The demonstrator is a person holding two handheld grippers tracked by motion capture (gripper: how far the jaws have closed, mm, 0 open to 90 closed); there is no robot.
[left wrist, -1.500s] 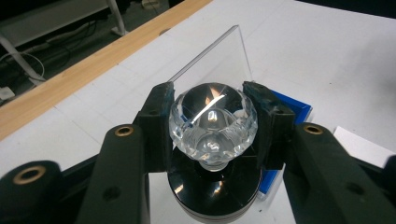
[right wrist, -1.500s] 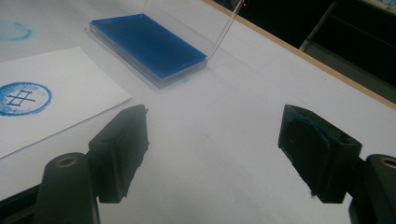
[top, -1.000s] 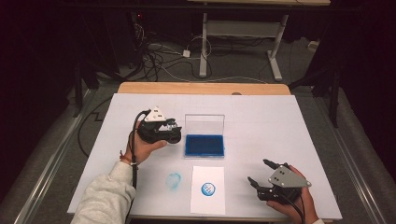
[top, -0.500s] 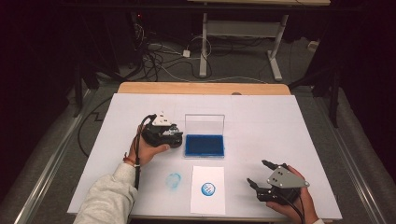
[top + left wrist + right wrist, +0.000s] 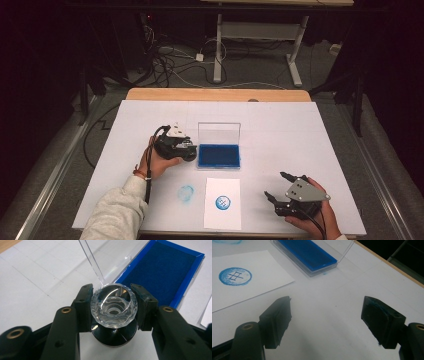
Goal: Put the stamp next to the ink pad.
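My left gripper (image 5: 189, 152) (image 5: 113, 302) is shut on a stamp (image 5: 113, 308) with a faceted clear knob and a round black base. It holds the stamp just left of the blue ink pad (image 5: 219, 155) (image 5: 162, 272), close over the table. The pad lies in a clear case whose lid (image 5: 219, 134) stands upright behind it. A white paper (image 5: 222, 202) (image 5: 262, 277) in front of the pad bears a round blue stamp print (image 5: 223, 202) (image 5: 235, 276). My right gripper (image 5: 275, 185) (image 5: 327, 317) rests open at the front right with nothing between its jaws.
A faint blue smudge (image 5: 186, 194) marks the white table top (image 5: 300, 135) left of the paper. The wooden far edge (image 5: 215, 94) borders the table. Beyond it are cables and desk legs on the floor.
My left gripper with the stamp has drifted slightly nearer and toward the ink pad's left side. The right gripper has stayed put.
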